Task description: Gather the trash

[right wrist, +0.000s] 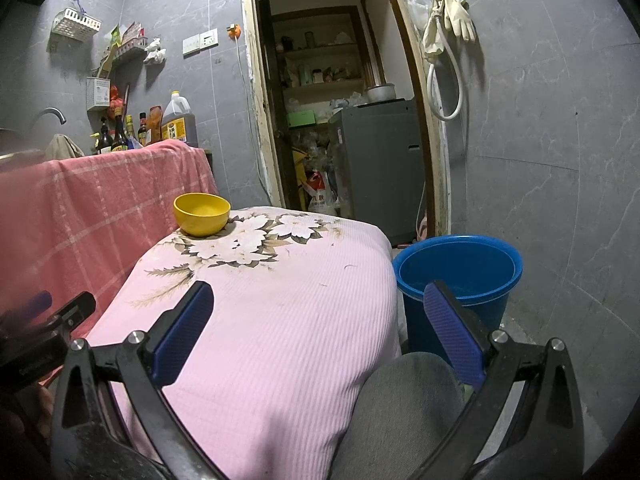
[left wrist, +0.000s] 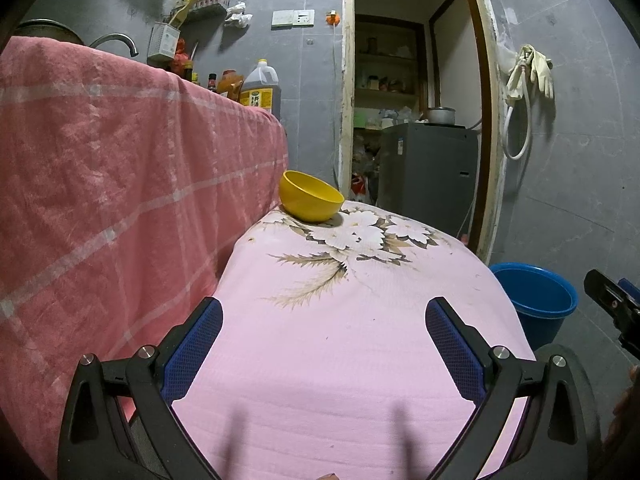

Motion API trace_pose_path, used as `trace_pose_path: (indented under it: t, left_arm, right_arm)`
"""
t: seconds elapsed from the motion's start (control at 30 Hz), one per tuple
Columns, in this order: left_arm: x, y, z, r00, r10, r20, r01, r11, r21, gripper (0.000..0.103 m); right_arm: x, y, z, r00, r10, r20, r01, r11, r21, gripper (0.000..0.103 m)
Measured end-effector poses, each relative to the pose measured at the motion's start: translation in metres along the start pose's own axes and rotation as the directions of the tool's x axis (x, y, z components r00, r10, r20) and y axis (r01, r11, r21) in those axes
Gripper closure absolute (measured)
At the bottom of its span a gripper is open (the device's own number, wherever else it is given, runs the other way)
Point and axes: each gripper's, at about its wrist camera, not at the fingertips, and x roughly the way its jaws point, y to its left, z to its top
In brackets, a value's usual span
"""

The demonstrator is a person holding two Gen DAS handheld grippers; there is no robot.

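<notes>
A yellow bowl stands upright at the far left corner of a low table under a pink flowered cloth. A blue bucket sits on the floor right of the table. My left gripper hovers open over the cloth's near half, nothing between its fingers. My right gripper is open too, over the table's right edge, its right finger in front of the bucket. Only tiny specks show on the cloth.
A counter draped in red checked cloth borders the table on the left, with bottles and an oil jug at its far end. An open doorway behind leads to shelves and a grey appliance. A person's grey-clad knee is at the table's near right.
</notes>
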Motion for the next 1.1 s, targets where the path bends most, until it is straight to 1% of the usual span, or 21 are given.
trace_pose_path:
  t: [0.6,1.1]
  left_arm:
    - [0.0,0.001,-0.001,1.0,-0.001,0.001,0.001,1.0,-0.001,0.004]
    - [0.001,0.002,-0.001,1.0,-0.001,0.001,0.001,1.0,-0.001,0.003]
  right_arm:
    - [0.002,-0.001,-0.011,1.0,-0.005,-0.016,0.005,1.0,0.009,0.0]
    - [0.001,-0.002,-0.01,1.0,-0.005,-0.018,0.005,1.0,0.011,0.0]
